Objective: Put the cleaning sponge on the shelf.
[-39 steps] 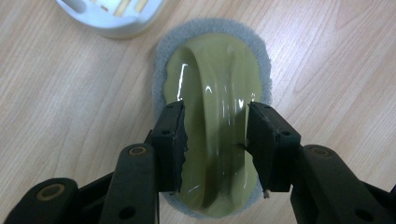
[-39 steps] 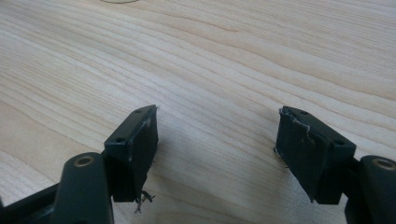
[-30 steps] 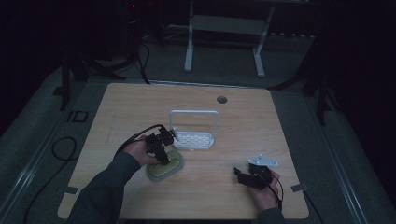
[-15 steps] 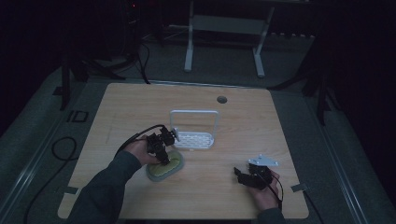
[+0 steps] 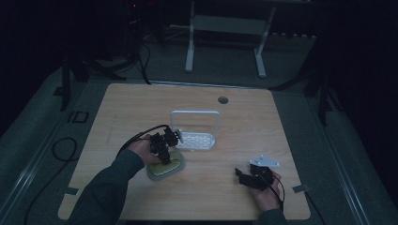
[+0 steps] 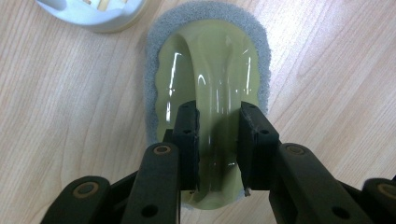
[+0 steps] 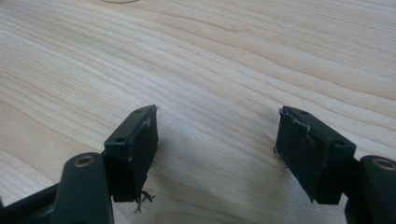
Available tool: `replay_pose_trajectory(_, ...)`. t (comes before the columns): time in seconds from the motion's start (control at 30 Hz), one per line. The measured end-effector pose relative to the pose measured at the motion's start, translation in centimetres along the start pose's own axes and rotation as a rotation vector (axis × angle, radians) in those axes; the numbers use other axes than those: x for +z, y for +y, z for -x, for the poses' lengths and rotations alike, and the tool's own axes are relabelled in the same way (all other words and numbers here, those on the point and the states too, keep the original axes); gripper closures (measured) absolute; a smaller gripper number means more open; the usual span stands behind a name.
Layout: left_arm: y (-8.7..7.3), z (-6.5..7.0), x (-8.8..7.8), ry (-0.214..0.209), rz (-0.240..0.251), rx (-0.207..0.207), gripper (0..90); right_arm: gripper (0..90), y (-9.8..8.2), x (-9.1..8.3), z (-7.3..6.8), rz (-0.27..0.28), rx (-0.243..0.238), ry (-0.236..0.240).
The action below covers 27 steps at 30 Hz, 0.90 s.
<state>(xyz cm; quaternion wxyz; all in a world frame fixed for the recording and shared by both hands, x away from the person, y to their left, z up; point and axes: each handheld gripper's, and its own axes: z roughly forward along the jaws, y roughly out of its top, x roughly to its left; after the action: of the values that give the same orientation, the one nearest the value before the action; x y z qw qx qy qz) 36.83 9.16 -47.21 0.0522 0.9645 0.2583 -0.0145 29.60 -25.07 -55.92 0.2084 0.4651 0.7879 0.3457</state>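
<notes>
A pale green scrubber [image 6: 210, 70] with a grey sponge base lies flat on the wooden table [image 5: 141, 108], left of centre. My left gripper [image 5: 164, 154] points down onto it. In the left gripper view its jaws [image 6: 217, 135] have just been closing and now stand on either side of the scrubber's raised glossy ridge, with the pads [image 6: 187, 135] against its sides. The scrubber [image 5: 165, 166] shows under the hand in the high view. My right gripper [image 5: 241, 177] rests at the front right, its jaws [image 7: 217, 144] wide apart over bare wood with nothing between them.
A white slotted tray with an upright hoop handle [image 5: 196, 139] stands just beyond the scrubber; its rim [image 6: 93, 14] shows in the left gripper view. A round cable hole [image 5: 223, 100] sits near the table's far edge. Black cables trail off the left side.
</notes>
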Motion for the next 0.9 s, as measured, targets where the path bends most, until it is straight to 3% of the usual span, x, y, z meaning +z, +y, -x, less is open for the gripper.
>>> replay_pose_trajectory(0.5, 0.5, 0.3, -0.9, 0.007, 0.005, 0.062, 71.5, 29.1, 0.0, 0.0, 0.0, 0.000, 0.001, 0.000)
replay_pose_trajectory(0.9, 1.3, 0.9, -1.9, 0.047, 0.033, 0.137, 71.5, 29.1, 0.0, 0.0, 0.0, 0.000, 0.001, 0.000)
